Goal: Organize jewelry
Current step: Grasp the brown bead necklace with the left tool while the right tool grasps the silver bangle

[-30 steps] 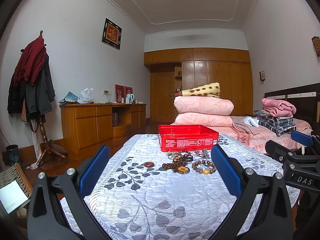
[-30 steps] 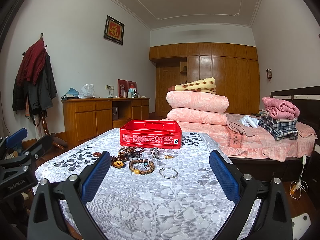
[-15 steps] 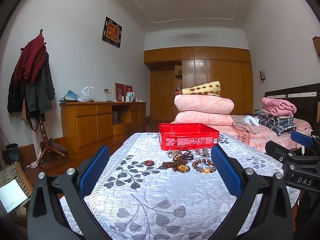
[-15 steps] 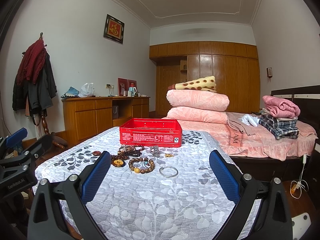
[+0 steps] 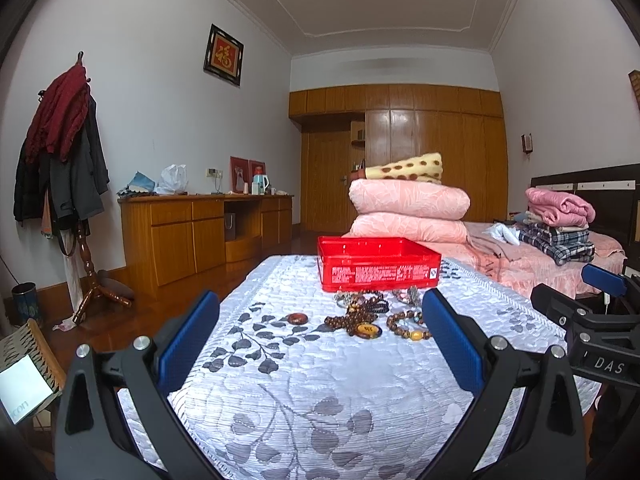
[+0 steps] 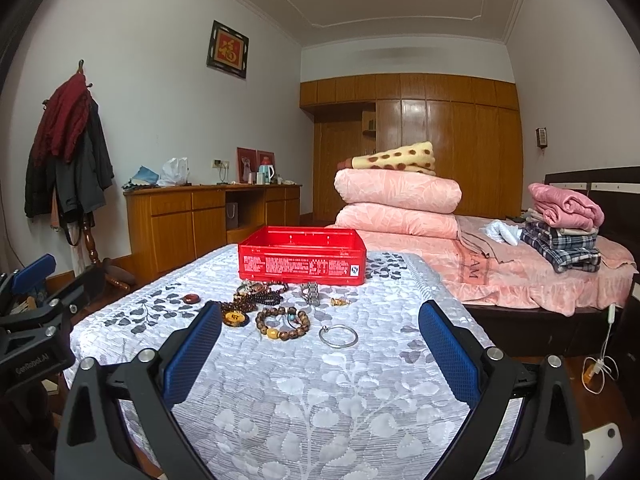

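A: Bedroom behind us, quilted desk [image 6: 320, 392] in front, with a red box [image 6: 302, 254] at its far end.

B: And our jewelry lies loose just this side of the box: a bead bracelet [image 6: 282, 322], a silver bangle [image 6: 338, 335], a dark bead strand with an amber pendant [image 6: 233, 317], and a small red stone [image 6: 191, 298] off to the left.

A: Which of us is nearer?

B: We judge the right gripper [image 6: 320, 344]. The bangle and bracelet sit straight ahead between its fingers, which are spread wide and hold nothing. The bangle lies flat, so we would need to pinch its rim.

A: The left gripper [image 5: 320, 332] is also spread and bare; the pendant is ahead of it, slightly right.

B: What's in the box?

A: We cannot tell; its wall hides the inside from both views. Nothing is sorted yet, as far as we see.
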Demonstrator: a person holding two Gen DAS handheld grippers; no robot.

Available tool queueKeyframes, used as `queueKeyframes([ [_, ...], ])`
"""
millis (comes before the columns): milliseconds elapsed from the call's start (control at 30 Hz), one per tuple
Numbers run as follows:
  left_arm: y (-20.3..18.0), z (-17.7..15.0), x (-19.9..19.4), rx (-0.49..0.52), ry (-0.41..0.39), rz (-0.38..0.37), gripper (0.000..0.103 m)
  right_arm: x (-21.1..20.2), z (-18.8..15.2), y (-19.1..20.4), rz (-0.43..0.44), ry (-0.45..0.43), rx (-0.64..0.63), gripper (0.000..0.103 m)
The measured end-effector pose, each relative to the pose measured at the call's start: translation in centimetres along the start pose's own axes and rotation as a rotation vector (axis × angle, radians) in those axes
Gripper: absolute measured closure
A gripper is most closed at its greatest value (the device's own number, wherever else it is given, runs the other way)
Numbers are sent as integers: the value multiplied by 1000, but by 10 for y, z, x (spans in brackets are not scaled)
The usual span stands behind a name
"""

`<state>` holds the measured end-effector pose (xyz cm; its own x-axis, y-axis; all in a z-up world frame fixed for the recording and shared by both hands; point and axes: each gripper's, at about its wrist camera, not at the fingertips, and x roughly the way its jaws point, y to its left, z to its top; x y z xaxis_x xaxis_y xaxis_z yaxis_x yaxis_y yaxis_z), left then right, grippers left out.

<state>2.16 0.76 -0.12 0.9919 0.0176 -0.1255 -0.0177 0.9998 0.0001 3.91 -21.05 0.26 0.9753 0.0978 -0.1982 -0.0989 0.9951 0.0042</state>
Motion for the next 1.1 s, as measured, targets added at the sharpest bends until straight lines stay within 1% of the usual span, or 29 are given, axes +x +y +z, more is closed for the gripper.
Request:
queueKeyframes([
  [133,5,-5,18,-9,80,1,5,13,-3,-6,4,58,10,6],
  [167,7,-7,26,-12,115,-3,5,19,-5,-9,1,81,15,6],
  [267,13,-16,43,-20,179,-2,5,37,-10,-16,-4,148,27,6],
  [400,13,-24,64,2,241,2,5,66,-18,-26,18,249,51,6],
  [533,11,-23,88,0,314,-37,5,96,-20,-34,57,335,73,7],
  [633,9,-21,107,-10,362,-54,5,117,-16,-38,74,382,83,7],
  [767,3,-18,132,-22,427,-79,5,140,-13,-39,91,438,63,7],
  [867,-4,-16,149,-16,466,-90,7,154,-12,-40,93,476,54,9],
  [967,-10,-14,166,-7,500,-94,8,167,-12,-46,109,514,74,14],
  [1067,-12,-16,188,-20,562,-102,11,181,-14,-51,128,559,94,15],
  [1100,-12,-17,194,-26,579,-103,15,184,-13,-52,128,564,92,16],
])
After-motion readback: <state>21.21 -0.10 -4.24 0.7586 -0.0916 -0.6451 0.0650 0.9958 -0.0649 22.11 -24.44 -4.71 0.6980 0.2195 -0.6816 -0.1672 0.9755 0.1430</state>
